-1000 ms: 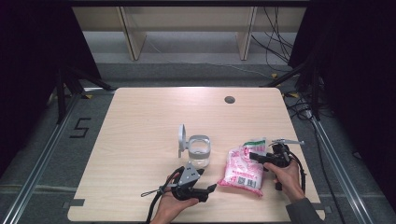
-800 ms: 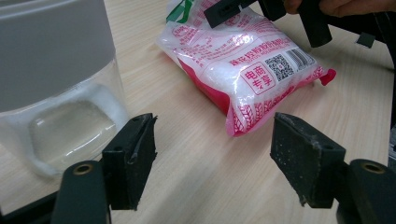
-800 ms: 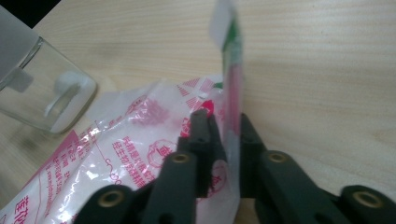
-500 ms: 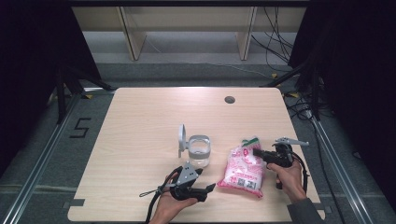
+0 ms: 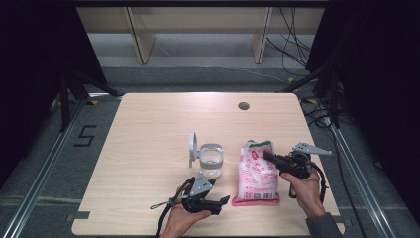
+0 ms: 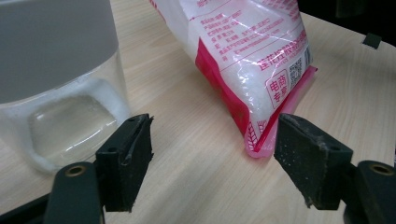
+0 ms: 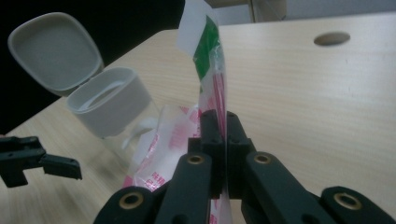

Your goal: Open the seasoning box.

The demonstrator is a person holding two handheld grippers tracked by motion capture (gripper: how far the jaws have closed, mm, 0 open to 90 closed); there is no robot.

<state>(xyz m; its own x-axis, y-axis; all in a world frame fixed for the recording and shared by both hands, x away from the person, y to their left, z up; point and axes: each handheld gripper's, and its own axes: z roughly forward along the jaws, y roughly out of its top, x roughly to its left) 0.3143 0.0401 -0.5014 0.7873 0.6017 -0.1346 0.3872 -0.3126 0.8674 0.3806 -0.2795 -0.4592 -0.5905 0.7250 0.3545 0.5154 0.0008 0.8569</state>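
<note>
Meanwhile, right gripper (image 7: 219, 119) fingers, clenched, pinch the top of a pink-and-white bag (image 5: 256, 171) printed with Chinese characters and a QR code; left gripper (image 5: 218, 203), fingers released, waits near a flip-lid jar (image 5: 210, 159) on the tabletop (image 5: 148, 134).

jar (image 5: 211, 159): on my desk (image 5: 148, 129), lid to its left.
bag (image 5: 256, 173): just right of the jar.
my left tool (image 5: 210, 203): before the jar.
my right tool (image 5: 270, 157): at the bag's upper right.

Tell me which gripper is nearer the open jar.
Left. The left gripper sits just below the jar, jaws open; the right gripper is across the pink bag, clamping its top.
</note>
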